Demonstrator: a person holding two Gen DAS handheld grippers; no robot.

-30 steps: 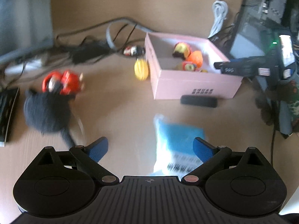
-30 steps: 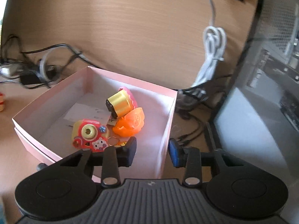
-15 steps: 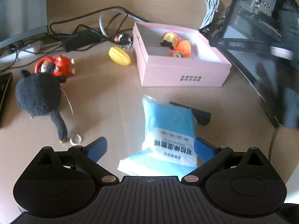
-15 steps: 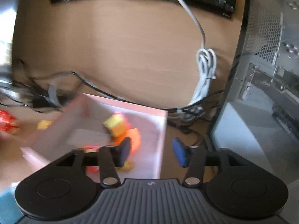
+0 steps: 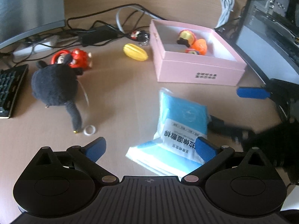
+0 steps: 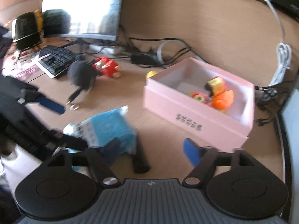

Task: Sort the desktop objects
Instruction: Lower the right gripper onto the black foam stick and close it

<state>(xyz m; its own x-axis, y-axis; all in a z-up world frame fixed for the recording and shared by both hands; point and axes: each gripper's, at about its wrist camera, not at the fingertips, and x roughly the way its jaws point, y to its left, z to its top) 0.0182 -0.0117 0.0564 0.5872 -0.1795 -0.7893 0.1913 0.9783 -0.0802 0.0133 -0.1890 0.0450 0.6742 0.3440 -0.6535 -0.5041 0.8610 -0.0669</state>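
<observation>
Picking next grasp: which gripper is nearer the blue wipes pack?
Left. The left gripper is open right at the wipes pack; the right gripper, also open, sits just beside it.

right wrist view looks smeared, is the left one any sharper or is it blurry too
Left wrist view: mostly sharp; print on the blue wipes pack and pink box shows clearly, only the far right edge smears. Right wrist view: motion-blurred throughout, with glare on the monitor.

We see only part of the black bar (image 5: 222, 124), hidden behind the blue wipes pack (image 5: 179, 128). The pink box (image 5: 198, 72) wall covers most of the small toy (image 5: 192, 51) inside. In the right wrist view, motion blur smears the pack's print and the black plush (image 6: 82, 74); the keyboard (image 5: 9, 91) runs off the edge.
</observation>
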